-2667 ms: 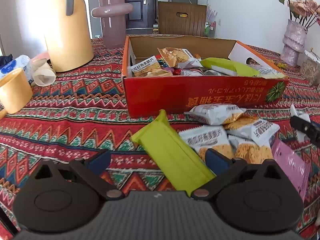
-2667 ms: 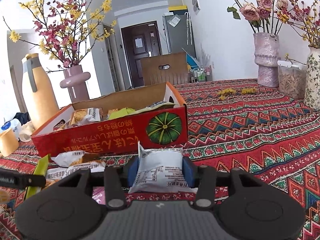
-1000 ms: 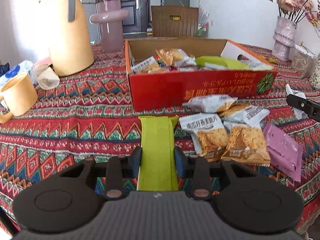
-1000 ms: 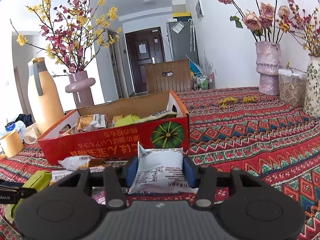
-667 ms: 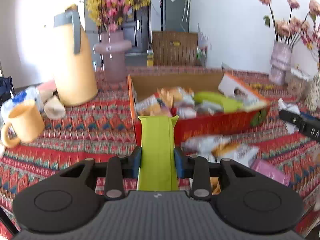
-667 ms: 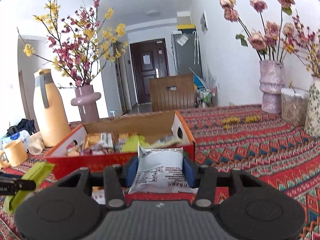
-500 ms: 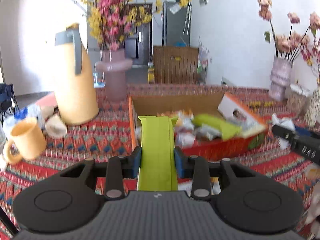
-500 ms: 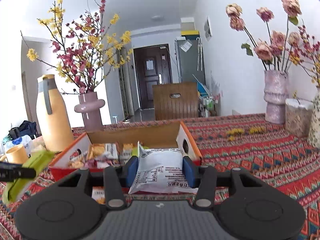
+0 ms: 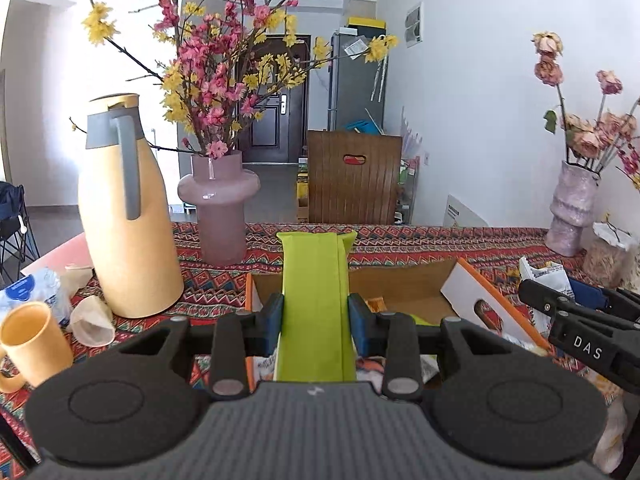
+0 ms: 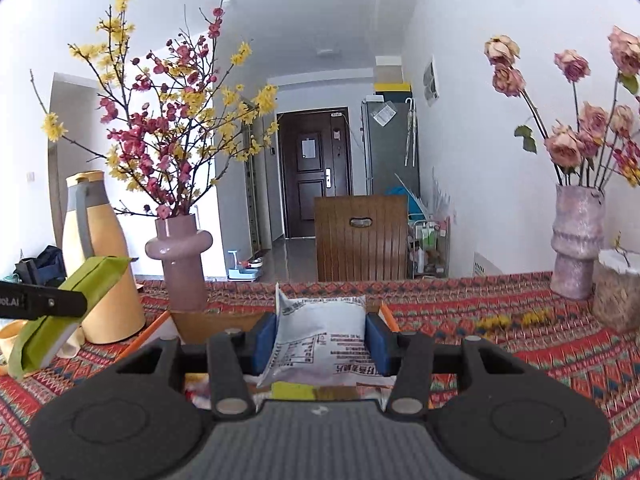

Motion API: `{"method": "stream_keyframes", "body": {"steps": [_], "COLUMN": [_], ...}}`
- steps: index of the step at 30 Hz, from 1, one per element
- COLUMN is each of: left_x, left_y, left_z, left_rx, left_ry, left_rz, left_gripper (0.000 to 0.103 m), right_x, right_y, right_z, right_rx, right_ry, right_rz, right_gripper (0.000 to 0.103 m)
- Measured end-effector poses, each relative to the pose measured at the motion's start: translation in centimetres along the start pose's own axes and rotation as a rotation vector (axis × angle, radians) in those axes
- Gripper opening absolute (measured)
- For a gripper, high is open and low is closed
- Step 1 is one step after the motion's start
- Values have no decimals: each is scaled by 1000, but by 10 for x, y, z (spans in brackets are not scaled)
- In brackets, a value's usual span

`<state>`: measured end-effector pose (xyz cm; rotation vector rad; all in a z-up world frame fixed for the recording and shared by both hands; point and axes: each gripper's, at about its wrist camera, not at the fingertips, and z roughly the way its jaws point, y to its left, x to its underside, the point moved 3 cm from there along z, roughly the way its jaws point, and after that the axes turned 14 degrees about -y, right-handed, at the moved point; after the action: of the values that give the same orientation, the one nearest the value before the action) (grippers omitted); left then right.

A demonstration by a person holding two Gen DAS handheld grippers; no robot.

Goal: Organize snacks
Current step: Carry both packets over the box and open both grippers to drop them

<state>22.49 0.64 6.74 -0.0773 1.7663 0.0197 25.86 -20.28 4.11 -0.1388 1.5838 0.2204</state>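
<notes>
My left gripper (image 9: 316, 316) is shut on a long green snack packet (image 9: 314, 300) and holds it up over the near side of the open orange cardboard box (image 9: 404, 280). My right gripper (image 10: 320, 340) is shut on a white snack bag (image 10: 324, 336), raised over the same box (image 10: 208, 326). The green packet also shows in the right wrist view (image 10: 64, 312), to the left. The right gripper and its white bag (image 9: 540, 280) show at the right of the left wrist view. Snacks lie in the box, mostly hidden behind the grippers.
A tall yellow thermos (image 9: 124, 208), a pink vase with blossom branches (image 9: 218, 208), a yellow mug (image 9: 30, 344) and crumpled paper cups (image 9: 92, 316) stand left of the box. A pale vase with dried roses (image 9: 572, 208) and a jar (image 10: 616, 292) stand at the right. A wooden chair back (image 9: 354, 178) is behind the table.
Both grippers have risen from the table and moved forward over the box, each still holding its packet. Earlier the left gripper closed on the green packet.
</notes>
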Motion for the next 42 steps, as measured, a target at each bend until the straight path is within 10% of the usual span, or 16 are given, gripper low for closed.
{"method": "stream_keyframes", "body": {"steps": [29, 31, 35, 42], "left_x": [51, 49, 46, 42], "left_y": [1, 2, 5, 4], "left_z": [77, 75, 66, 59], "left_rx": [8, 14, -16, -27], "left_ry": [66, 51, -7, -37], "left_rz": [-42, -50, -60, -56], "left_gripper": [36, 42, 103, 103], "right_x": [52, 52, 49, 48], "right_y": [11, 10, 7, 4], "right_z": [63, 61, 54, 47], "right_rx": [29, 45, 60, 68], "right_ry": [114, 111, 93, 96], "right_rz": [-11, -11, 12, 37], "right_gripper": [56, 68, 101, 103]}}
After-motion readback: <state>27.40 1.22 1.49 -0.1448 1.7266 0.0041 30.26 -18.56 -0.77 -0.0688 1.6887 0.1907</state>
